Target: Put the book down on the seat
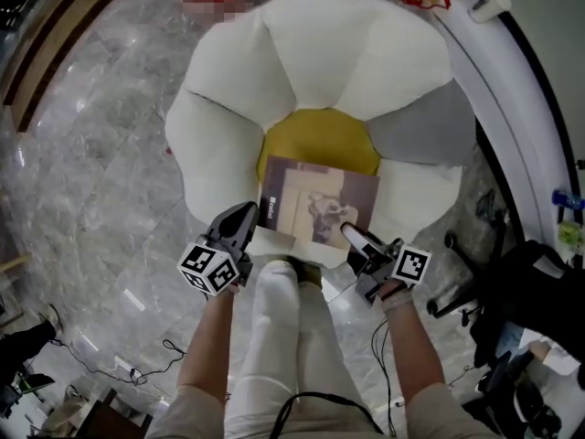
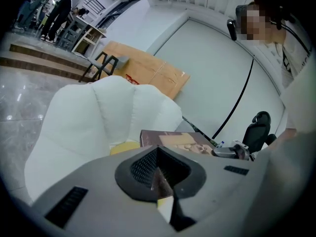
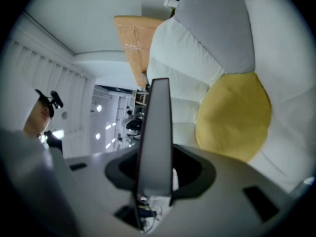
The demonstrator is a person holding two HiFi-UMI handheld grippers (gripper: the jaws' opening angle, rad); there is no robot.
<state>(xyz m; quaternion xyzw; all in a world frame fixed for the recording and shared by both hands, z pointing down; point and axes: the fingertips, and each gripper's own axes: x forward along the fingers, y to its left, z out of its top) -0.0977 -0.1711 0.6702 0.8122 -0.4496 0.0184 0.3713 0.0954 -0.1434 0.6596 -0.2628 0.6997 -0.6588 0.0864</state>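
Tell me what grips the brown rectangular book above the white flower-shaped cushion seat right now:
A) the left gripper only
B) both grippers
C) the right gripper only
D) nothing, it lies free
B: the left gripper and the right gripper each clamp a near corner of the brown rectangular book.

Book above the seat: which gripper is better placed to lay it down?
Probably right: the right gripper clamps the book deep along its edge; the left gripper pinches only a corner. Both hold it over the seat.
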